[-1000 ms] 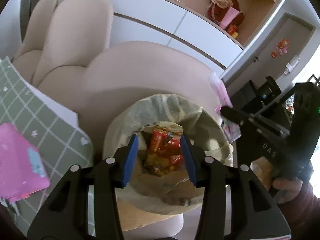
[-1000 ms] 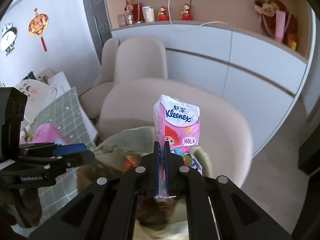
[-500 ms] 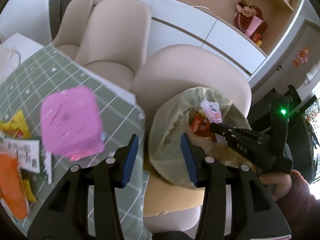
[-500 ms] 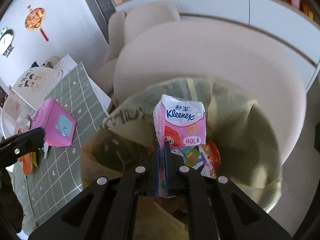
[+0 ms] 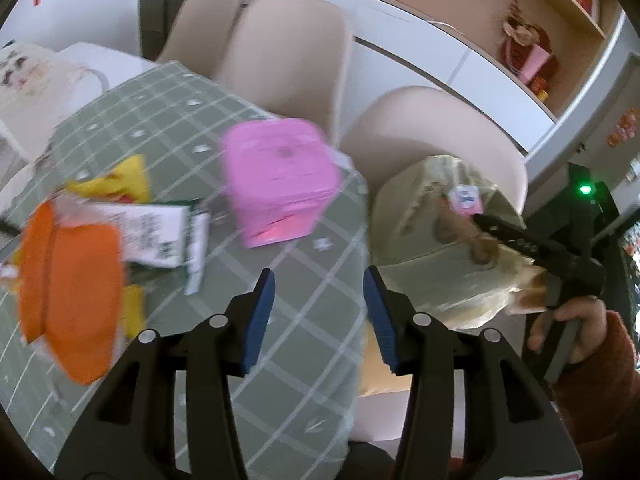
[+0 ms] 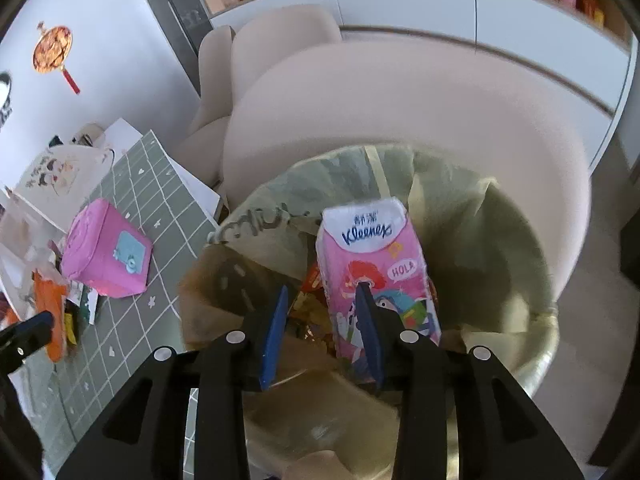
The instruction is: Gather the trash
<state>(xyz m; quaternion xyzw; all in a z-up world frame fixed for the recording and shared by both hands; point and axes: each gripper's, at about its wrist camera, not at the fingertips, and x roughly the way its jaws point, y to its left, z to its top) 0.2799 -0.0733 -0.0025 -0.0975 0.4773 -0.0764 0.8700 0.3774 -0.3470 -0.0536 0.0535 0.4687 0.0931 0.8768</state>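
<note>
A pink Kleenex tissue pack (image 6: 372,256) stands tilted inside the lined trash bin (image 6: 500,232), leaning by the right finger of my right gripper (image 6: 320,292). Its jaws are opening and the pads no longer press the pack. Red and yellow wrappers lie deeper in the bin. My left gripper (image 5: 318,276) is open and empty above the green checked tablecloth (image 5: 280,320). Ahead of it lie a pink tissue pack (image 5: 280,176), a white and green packet (image 5: 156,232), an orange wrapper (image 5: 72,292) and a yellow wrapper (image 5: 124,180). In the left wrist view the bin (image 5: 420,208) stands to the right.
A beige chair (image 6: 400,100) stands right behind the bin, and a second beige chair (image 5: 288,52) stands behind the table. A white printed tote bag (image 6: 60,172) lies at the table's far end. A person's hand in a red sleeve (image 5: 576,332) holds the right gripper.
My right gripper sank into the bin and its jaws parted, letting go of the Kleenex pack. My left gripper swung left from over the bin to over the table.
</note>
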